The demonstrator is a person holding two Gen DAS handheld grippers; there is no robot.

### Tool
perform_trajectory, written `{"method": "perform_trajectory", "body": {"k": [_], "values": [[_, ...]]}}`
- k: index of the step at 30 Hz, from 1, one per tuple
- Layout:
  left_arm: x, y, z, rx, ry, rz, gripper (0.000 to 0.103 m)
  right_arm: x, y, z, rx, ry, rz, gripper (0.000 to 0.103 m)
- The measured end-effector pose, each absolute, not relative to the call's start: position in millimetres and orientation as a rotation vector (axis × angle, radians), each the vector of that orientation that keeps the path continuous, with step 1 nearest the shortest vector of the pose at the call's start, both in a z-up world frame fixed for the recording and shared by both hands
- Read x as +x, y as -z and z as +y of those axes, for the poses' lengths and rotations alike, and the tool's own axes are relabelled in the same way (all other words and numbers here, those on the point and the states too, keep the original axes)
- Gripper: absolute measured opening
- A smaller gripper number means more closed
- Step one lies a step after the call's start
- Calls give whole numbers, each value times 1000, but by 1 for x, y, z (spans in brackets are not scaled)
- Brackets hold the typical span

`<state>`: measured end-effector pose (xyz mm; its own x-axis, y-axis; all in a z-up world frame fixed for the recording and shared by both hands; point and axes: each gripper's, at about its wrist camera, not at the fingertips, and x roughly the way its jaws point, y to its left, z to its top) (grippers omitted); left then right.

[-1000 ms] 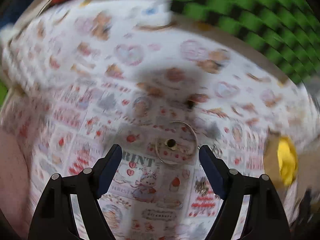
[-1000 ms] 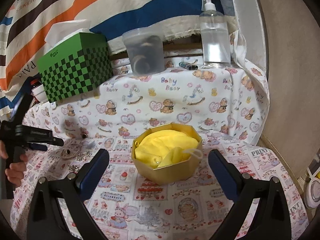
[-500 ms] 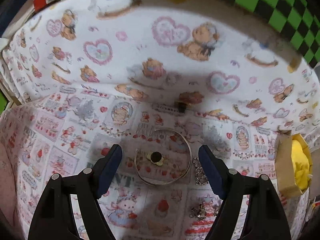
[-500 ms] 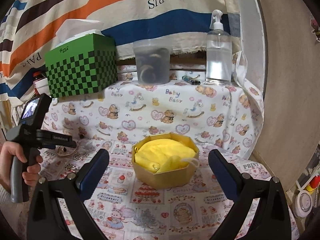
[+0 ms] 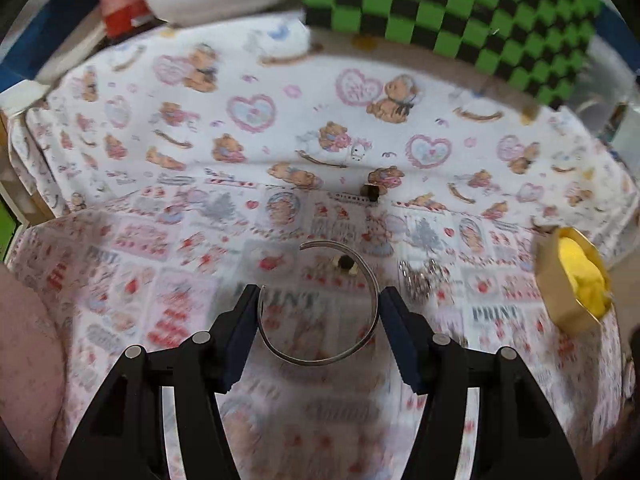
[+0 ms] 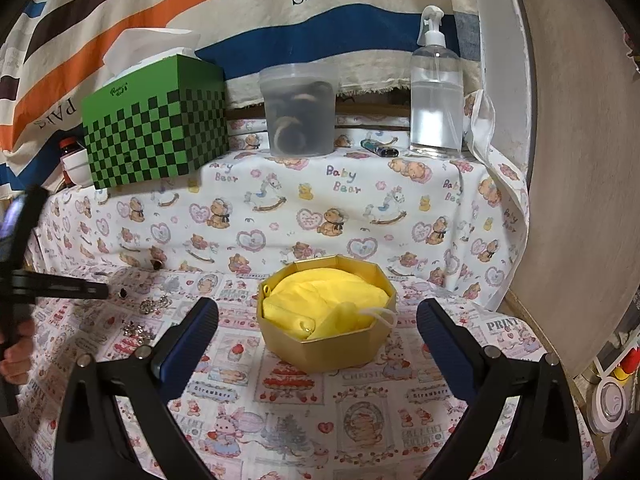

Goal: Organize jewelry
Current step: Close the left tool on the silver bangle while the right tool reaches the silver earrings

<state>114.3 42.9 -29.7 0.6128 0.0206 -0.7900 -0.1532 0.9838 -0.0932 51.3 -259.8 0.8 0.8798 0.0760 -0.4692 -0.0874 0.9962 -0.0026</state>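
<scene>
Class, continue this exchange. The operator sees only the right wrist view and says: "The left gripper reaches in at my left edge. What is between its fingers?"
Observer: The left gripper is closing its jaws around a thin silver open bangle lying on the cloth.
Operator: Gripped yet?
Observer: I cannot tell; the blue pads sit right at its sides.
Operator: Anything else caught?
Observer: A small dark stud lies inside the bangle's curve.
</scene>
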Motion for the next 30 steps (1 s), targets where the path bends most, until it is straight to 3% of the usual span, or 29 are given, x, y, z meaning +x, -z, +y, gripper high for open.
{"method": "perform_trajectory", "body": {"k": [10, 18, 28, 30], "values": [[84, 18, 66, -217, -97, 821, 59, 47, -7, -260, 33, -126, 521, 99], [99, 41, 84, -255, -141, 837, 59, 68, -14, -205, 56, -265, 650, 97], [100, 49, 99, -284, -149, 852, 59, 105, 15, -123, -16, -319, 829, 37], [98, 47, 102, -296, -155, 847, 59, 110, 21, -119, -5, -344, 857, 35]]}}
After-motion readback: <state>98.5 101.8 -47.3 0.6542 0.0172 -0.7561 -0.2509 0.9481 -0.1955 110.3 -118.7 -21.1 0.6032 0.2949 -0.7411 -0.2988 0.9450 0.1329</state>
